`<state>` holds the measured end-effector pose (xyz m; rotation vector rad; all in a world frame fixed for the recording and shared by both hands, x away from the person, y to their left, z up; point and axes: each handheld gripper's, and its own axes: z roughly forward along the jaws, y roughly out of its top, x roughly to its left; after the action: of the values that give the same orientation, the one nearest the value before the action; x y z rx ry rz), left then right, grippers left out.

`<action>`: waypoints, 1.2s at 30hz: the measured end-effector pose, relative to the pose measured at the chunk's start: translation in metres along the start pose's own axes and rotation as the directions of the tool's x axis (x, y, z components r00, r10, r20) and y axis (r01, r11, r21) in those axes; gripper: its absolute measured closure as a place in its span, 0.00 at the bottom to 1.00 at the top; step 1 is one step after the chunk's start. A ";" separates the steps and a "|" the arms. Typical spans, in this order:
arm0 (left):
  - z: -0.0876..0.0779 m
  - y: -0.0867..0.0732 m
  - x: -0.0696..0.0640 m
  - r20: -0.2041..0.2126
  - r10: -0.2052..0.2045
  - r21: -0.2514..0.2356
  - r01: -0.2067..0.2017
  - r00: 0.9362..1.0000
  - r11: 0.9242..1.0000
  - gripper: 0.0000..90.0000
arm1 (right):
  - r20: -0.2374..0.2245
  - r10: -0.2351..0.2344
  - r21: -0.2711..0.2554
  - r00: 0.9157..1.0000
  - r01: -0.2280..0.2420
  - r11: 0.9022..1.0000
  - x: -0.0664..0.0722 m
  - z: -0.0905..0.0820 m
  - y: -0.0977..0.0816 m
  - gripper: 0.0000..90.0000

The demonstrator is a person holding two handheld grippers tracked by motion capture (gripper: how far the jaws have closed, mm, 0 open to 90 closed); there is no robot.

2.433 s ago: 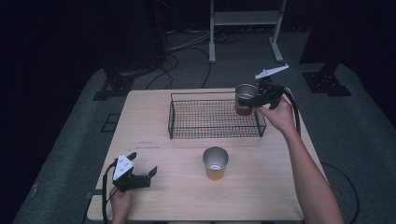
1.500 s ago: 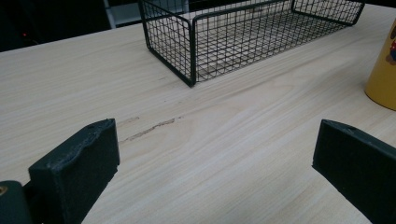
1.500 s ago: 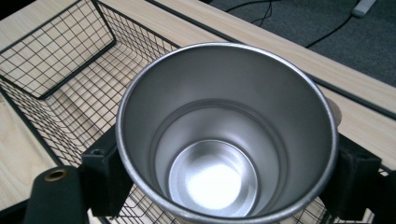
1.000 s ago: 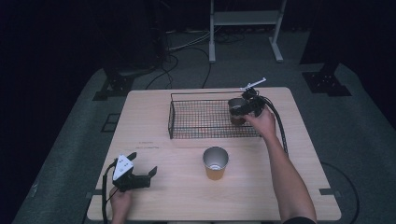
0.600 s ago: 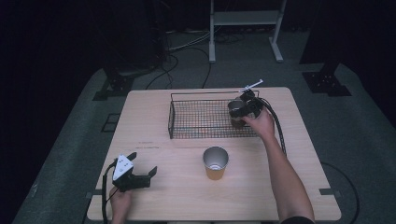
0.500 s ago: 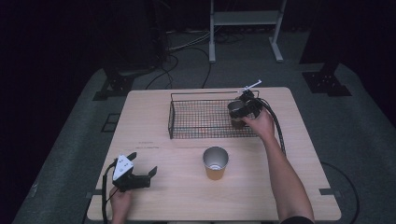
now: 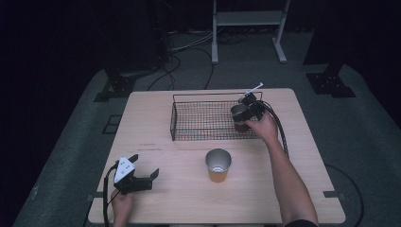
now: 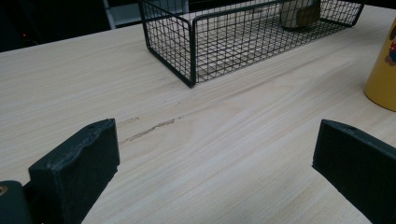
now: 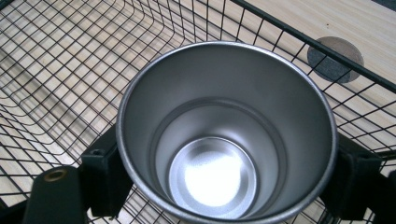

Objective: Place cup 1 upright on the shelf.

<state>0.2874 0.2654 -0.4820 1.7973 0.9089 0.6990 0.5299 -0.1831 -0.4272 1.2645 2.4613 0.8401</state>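
Two cups, one wire basket [image 7: 208, 120] on desk [image 7: 165, 198]. Largest first: basket sits at desk's 12 o'clock, long axis 9-to-3. Steel cup [image 7: 240, 116] upright, mouth up, clamped across its wall by right gripper [image 7: 247, 113], low inside basket's 3 o'clock end, bottom at or just above the mesh. Second cup [image 7: 218, 165] at desk centre, toward 7 o'clock from the held one, apart from both grippers. Left gripper [image 7: 142, 176] at desk's 8 o'clock, spread wide, grasping nothing. Against earliest frame: held cup then outside basket's 3 o'clock end, now shifted toward 9 o'clock and inside the wire.

Yellow cup [image 8: 384, 70] cut off, print perhaps cartoon
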 end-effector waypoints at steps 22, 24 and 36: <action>0.000 0.000 0.000 0.000 0.002 0.001 -0.002 1.000 1.000 0.00 | 0.003 -0.016 -0.023 1.000 0.016 1.000 0.004 -0.004 -0.012 0.14; 0.000 0.000 0.000 0.000 0.002 0.001 -0.002 1.000 1.000 0.00 | 0.001 -0.017 -0.027 1.000 0.017 1.000 0.004 -0.004 -0.013 0.14; 0.000 0.000 0.000 0.000 0.001 0.000 -0.001 1.000 1.000 0.00 | -0.003 -0.013 -0.059 1.000 0.013 0.998 0.005 -0.006 -0.015 0.10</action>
<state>0.2871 0.2650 -0.4820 1.7981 0.9079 0.6995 0.5143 -0.1884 -0.4307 1.2263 2.4262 0.9054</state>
